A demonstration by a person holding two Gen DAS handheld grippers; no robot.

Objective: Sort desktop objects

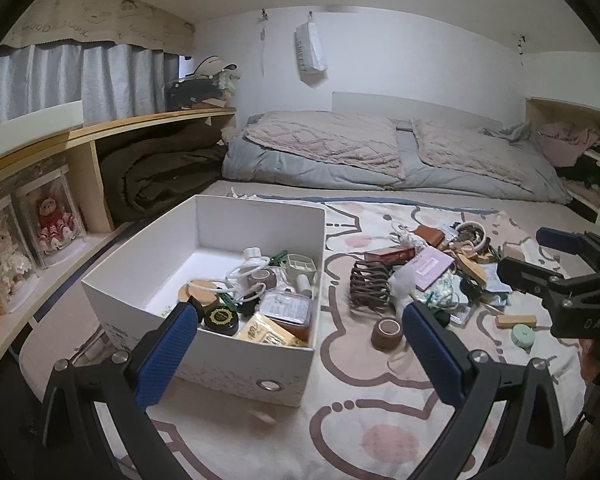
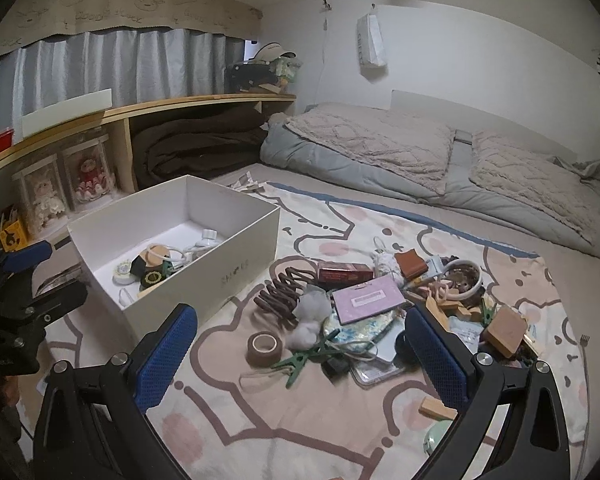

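Observation:
A white box (image 1: 260, 372) (image 2: 236, 276) on the patterned blanket holds several small items, among them a black round tin (image 1: 221, 318). A pile of loose objects lies to its right: a brown spiral clip (image 1: 370, 286) (image 2: 282, 294), a brown tape roll (image 1: 387, 334) (image 2: 264, 348), a pink card (image 2: 367, 298), a green clothespin (image 2: 302, 362), a white bowl (image 2: 466, 278). My left gripper (image 1: 300, 326) is open and empty above the box's near corner. My right gripper (image 2: 300, 334) is open and empty above the pile; it also shows in the left wrist view (image 1: 556, 268).
A folded grey duvet with two pillows (image 1: 380, 152) lies at the back. A wooden shelf (image 1: 100, 132) with dolls in cases and a dark blanket runs along the left. Wooden blocks (image 2: 504, 330) and a mint round case (image 1: 523, 336) lie at the pile's right.

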